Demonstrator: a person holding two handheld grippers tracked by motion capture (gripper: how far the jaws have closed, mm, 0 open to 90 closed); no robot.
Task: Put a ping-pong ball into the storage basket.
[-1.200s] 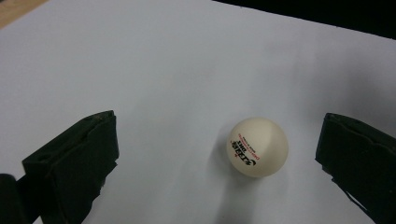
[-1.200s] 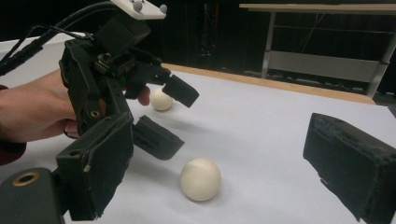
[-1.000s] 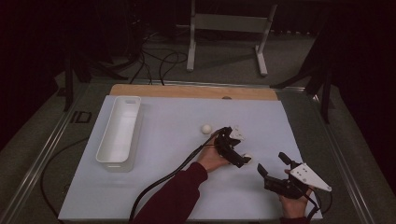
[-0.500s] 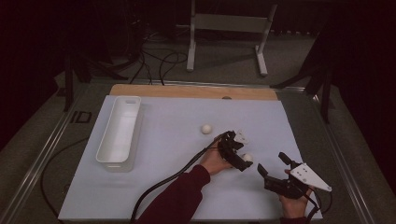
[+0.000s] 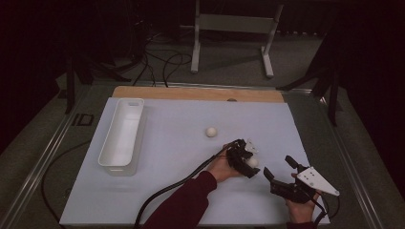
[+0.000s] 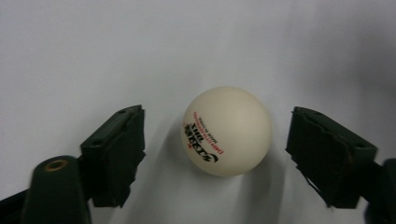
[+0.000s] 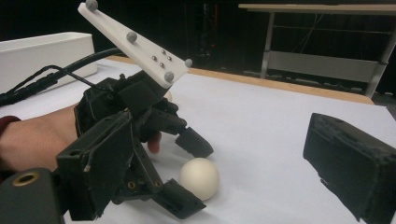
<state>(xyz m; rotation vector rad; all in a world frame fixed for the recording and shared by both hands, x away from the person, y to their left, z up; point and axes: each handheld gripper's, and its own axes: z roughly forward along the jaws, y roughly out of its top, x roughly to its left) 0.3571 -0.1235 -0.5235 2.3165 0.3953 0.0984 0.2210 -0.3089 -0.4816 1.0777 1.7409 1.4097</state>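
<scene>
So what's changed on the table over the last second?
The left hand-held gripper moved toward the person, away from the far ball, and now straddles the near ball with open jaws, not gripping it. The right hand-held gripper, tray and far ball stayed put.

Three cams: one fixed overhead, two gripper-mounted.
High view looks forward and down over whole table [image 5: 157,143]; left gripper view straight down, very close on ball [image 6: 227,130]; right gripper view low, sideways, shares that ball [image 7: 199,178].
</scene>
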